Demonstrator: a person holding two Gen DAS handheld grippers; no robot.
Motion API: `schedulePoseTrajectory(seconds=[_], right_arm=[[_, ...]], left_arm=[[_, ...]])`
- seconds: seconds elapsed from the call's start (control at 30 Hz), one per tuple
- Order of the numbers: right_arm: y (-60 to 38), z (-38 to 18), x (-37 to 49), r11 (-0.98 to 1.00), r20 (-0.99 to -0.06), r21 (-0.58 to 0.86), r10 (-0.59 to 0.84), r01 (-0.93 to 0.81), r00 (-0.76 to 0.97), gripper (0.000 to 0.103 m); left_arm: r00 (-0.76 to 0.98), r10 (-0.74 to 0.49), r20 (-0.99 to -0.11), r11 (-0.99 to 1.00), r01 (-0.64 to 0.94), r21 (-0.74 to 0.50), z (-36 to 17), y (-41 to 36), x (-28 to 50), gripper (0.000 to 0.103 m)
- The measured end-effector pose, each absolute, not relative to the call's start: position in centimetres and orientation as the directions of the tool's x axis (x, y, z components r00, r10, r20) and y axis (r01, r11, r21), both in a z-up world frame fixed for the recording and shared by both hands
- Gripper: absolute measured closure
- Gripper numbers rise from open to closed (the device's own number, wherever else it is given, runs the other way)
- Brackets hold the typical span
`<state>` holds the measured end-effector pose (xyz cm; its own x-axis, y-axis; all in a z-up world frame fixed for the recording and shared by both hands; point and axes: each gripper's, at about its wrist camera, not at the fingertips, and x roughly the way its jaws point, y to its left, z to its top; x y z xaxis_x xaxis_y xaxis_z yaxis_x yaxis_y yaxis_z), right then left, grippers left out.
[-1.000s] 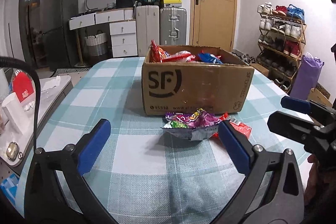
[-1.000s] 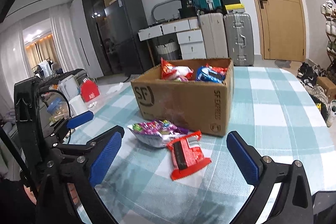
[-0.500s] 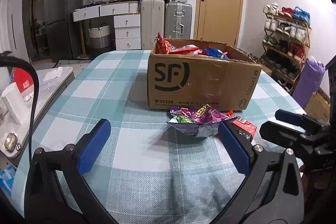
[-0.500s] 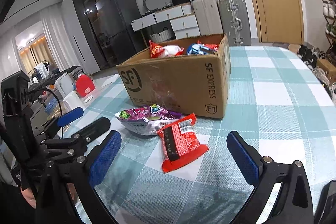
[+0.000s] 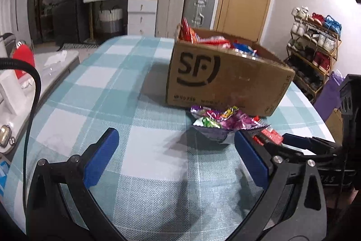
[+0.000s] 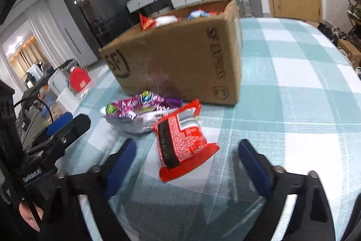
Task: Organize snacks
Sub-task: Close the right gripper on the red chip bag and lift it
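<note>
An open cardboard box (image 5: 225,80) (image 6: 180,55) marked SF stands on the checked tablecloth with several snack packs inside. In front of it lie a purple snack bag (image 5: 221,121) (image 6: 137,112) and a red snack packet (image 6: 182,139) (image 5: 268,136). My right gripper (image 6: 187,146) hovers low over the red packet. Its jaws are closing, the near end of the packet lies between them, and the pads stay clear of it. My left gripper (image 5: 174,139) is open and empty, just short of the purple bag. Each gripper shows in the other's view: right (image 5: 291,139), left (image 6: 70,123).
A low side table (image 5: 52,64) with a red item and white things stands off the table's left edge. Suitcases (image 5: 198,8), white drawers and a wooden door are behind the box. A shoe rack (image 5: 315,42) stands at the right.
Both grippers have come down and closer to the two packets in front of the box. The right jaws have narrowed around the red packet. The packets have not moved.
</note>
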<state>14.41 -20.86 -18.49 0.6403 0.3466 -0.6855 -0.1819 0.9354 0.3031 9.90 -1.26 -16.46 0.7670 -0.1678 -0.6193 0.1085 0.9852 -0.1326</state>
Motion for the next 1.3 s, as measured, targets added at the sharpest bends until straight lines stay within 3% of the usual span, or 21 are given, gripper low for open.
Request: schedulePoseTrajectory(seconds=[0.33,0.53,0.63,0.67,0.77,1.07,1.3], right_arm=[[-18.1,-18.6,16.4,0.958,-0.731,0.186,0.282,-0.216,0.621,0.017],[-17.3,-18.9,17.4,0.938,-0.730,0.222,0.340,-0.266,0.592,0.027],[-18.1,-18.9,17.6,0.933,-0.716,0.265,0.361,-0.245,0.598,0.040],[-18.3,-18.9,17.7,0.933,-0.714,0.271,0.359,-0.236,0.601,0.049],[-18.5,-18.9,17.8,0.934,-0.713,0.276,0.358,-0.227,0.603,0.055],[-17.2,-18.6,17.3,0.944,-0.716,0.213,0.326,-0.251,0.617,0.059],[-17.3,-17.2,15.1,0.961,-0.659,0.143,0.272,-0.238,0.702,0.059]], left_arm=[[0.734,-0.170,-0.658,0.984,0.084,-0.160,-17.8,-0.8,11.3,0.001],[0.719,-0.172,-0.673,0.983,0.079,-0.167,-18.2,-0.8,11.9,0.001],[0.712,-0.171,-0.681,0.983,0.076,-0.167,-18.4,-0.8,12.0,0.001],[0.712,-0.169,-0.681,0.983,0.071,-0.169,-18.4,-0.7,11.9,0.001],[0.715,-0.165,-0.679,0.983,0.063,-0.173,-18.5,-0.5,11.9,0.001],[0.733,-0.144,-0.665,0.986,0.048,-0.161,-18.2,-0.5,11.6,0.001],[0.747,-0.123,-0.653,0.990,0.047,-0.133,-17.9,-0.9,11.2,0.001]])
